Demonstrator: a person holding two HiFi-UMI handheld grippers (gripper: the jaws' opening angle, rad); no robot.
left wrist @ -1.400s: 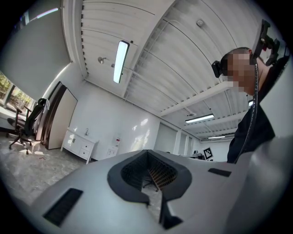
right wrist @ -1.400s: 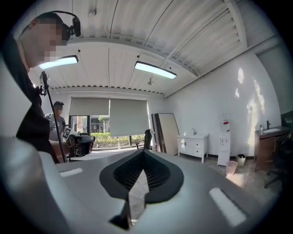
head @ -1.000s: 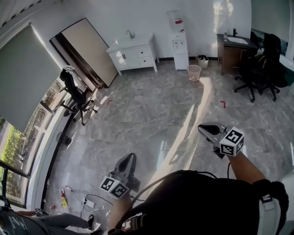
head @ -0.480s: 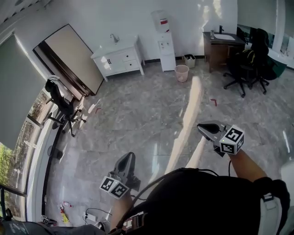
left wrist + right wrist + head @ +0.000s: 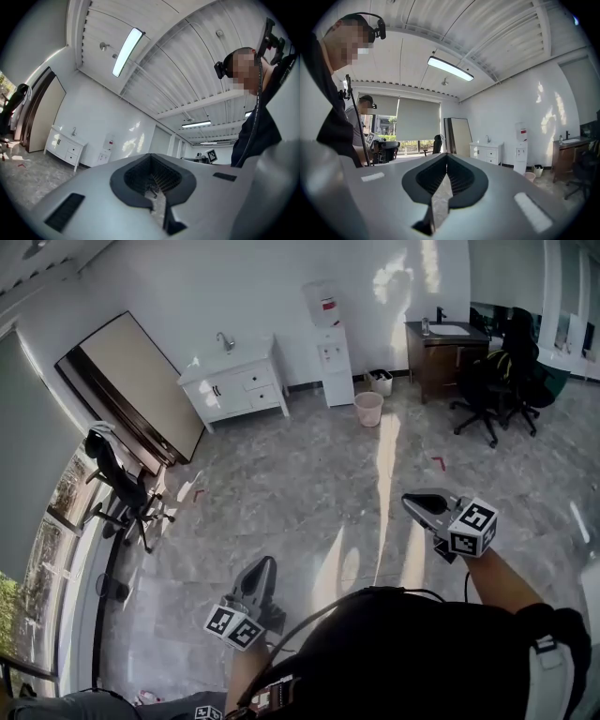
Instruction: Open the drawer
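Far left there's a window with a grey blind [image 5: 33, 418] pulled down, and just in front of it a black office chair [image 5: 117, 486] with something pale draped over the back; next along, a big framed board [image 5: 131, 381] leans against the wall.

Then the bit that matters: the white cabinet [image 5: 234, 385] with a tap on top stands against the far wall, and its drawers [image 5: 255, 381] all look pushed in; it's well apart from both claws, nothing is touching it.

The left gripper [image 5: 265, 565] sits low in the head view, just above the person's dark top, nose aimed across the marble floor [image 5: 309, 484]; in the left gripper view its jaws are pressed together with nothing between them, and the cabinet shows small at the left edge.

Carrying on right, a water dispenser [image 5: 328, 352] stands beside the cabinet, then a pinkish bin [image 5: 368, 409] out on the floor.

The right gripper [image 5: 413, 502] is held out further and higher in the picture than the left; its jaws meet too, empty, pointing roughly towards the cabinet and dispenser.

Far right is a dark wooden unit [image 5: 441, 351] with a basin, and black swivel chairs [image 5: 487, 390] parked in front of it.
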